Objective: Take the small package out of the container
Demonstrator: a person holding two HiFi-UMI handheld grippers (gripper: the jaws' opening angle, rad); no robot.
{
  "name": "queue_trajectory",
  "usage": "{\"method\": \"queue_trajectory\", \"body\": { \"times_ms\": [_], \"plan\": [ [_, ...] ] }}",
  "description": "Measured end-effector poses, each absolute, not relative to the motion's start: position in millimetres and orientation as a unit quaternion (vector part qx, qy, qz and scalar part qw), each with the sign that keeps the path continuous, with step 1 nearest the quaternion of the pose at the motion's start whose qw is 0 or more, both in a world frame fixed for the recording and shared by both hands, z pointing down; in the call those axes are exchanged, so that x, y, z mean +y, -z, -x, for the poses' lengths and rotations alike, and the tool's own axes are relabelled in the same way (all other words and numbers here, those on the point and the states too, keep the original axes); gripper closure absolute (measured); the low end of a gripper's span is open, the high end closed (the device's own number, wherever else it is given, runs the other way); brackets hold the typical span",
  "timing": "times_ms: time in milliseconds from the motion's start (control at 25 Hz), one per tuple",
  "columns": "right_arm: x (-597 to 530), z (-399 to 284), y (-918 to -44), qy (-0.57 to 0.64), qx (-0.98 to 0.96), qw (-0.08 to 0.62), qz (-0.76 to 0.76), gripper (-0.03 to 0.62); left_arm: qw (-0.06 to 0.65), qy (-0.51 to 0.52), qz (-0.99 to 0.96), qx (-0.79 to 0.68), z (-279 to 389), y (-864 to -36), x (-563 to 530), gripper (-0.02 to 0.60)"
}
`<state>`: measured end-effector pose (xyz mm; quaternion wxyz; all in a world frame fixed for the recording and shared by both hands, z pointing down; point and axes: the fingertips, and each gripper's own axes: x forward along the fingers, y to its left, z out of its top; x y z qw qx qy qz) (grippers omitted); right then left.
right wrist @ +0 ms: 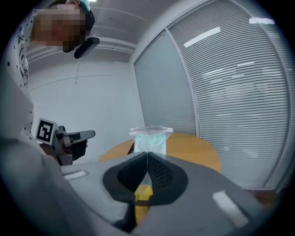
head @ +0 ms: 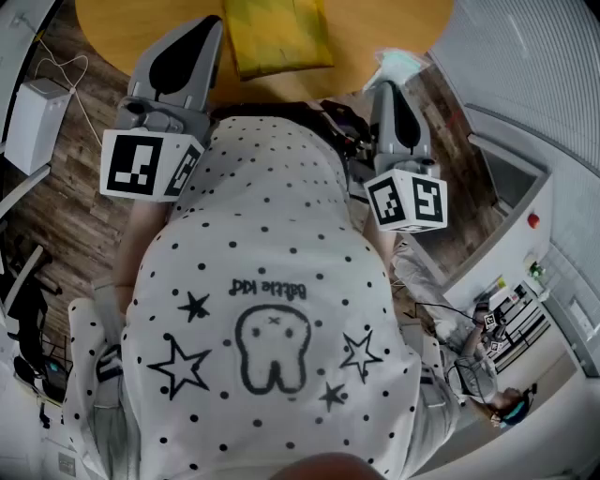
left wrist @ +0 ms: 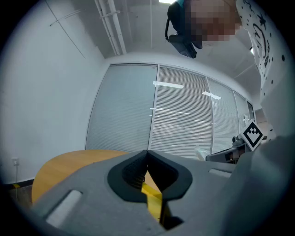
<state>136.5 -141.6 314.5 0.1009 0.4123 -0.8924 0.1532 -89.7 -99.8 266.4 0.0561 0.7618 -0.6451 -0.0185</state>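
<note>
- Wood-plank floor (head: 66, 216) fills the head view from 7 to 10 o'clock, and a glass partition with lowered blinds (left wrist: 179, 120) closes off the room behind.
- At 12 o'clock in the head view stands a round wooden table (head: 375, 23), cut off by the top edge.
- A person's white dotted shirt (head: 262, 281), printed with stars and a tooth outline, takes up the middle of that view.
- On the table at 12 o'clock lies the yellow bag (head: 279, 37), flat and crinkled.
- At 9 o'clock a white box (head: 36, 122) sits on the floor with thin cables running from it.
- At 11 o'clock, just beside the yellow bag's edge, the left gripper (left wrist: 147, 152) has its fingertips pressed together. Nothing sticks out past them, and a strip of yellow shows through the gap lower down.
- At 1 o'clock the right gripper (right wrist: 146, 153) has its fingers clamped on the bottom edge of the small package.
- The small package (right wrist: 150, 138), a clear zip-top pouch with a pale teal tint, stands upright above the right fingertips. It is out of the yellow bag, apart from it toward its 3 o'clock side.
</note>
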Motion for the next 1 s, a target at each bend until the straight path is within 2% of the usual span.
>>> {"method": "queue_trajectory", "body": {
  "times_ms": [1000],
  "plan": [
    [-142.5,-127.2,-326.3,-0.16,-0.897,0.112,-0.397,0.589,0.066,0.013,-0.754,-0.654,95.3,-273.3,-99.2,0.574]
  ]
}}
